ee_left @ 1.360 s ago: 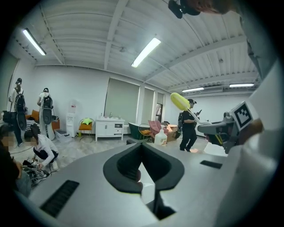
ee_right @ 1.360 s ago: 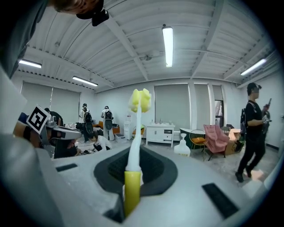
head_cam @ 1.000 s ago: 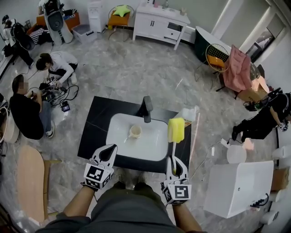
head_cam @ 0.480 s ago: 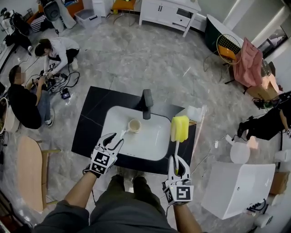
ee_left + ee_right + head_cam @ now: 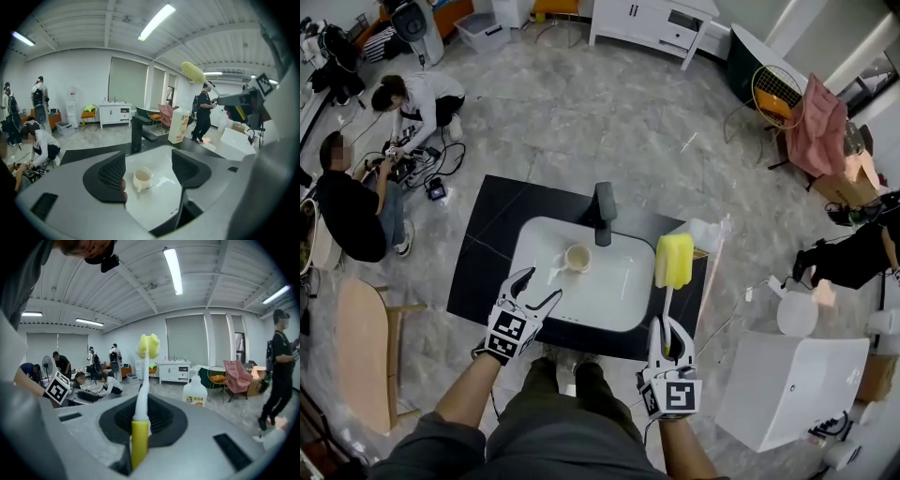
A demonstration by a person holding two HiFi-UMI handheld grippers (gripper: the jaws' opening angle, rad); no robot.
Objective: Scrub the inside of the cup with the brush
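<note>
A cream cup stands upright in the white sink, near the black faucet. My left gripper hovers over the sink's near left rim, short of the cup. Its jaws are opening and hold nothing. In the left gripper view the cup shows beyond the spread jaws of that gripper. My right gripper, at the sink's near right corner, is shut on the brush, held upright with its yellow sponge head on top. The right gripper view shows the brush handle clamped.
The sink is set in a black counter. A white bottle stands at the counter's far right. People sit on the floor at far left. A white box stands at the right, a wooden chair at the left.
My left gripper's jaws went from shut to spread wide, and it moved forward to the sink's rim. The right gripper kept the brush upright in about the same place.
</note>
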